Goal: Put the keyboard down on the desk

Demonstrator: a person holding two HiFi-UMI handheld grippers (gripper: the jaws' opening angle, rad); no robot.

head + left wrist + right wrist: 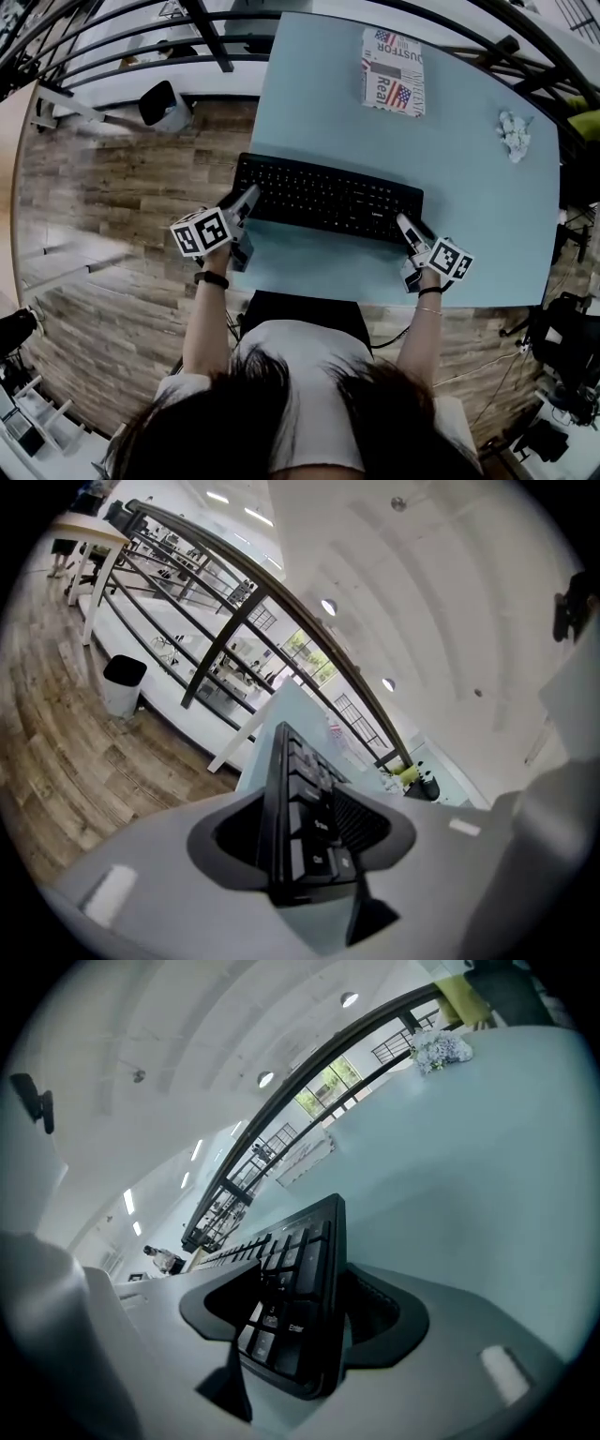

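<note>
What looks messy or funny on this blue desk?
Only a crumpled whitish wad lying loose near the far right edge of the desk looks like litter. The keyboard lies flat, about square with the front edge, and the flag-printed packet sits tidy at the back.

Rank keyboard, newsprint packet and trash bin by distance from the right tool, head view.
1. keyboard: right end sits between the jaws of the right tool.
2. newsprint packet: far edge of the desk, straight ahead.
3. trash bin: on the floor, far left, off the desk.
</note>
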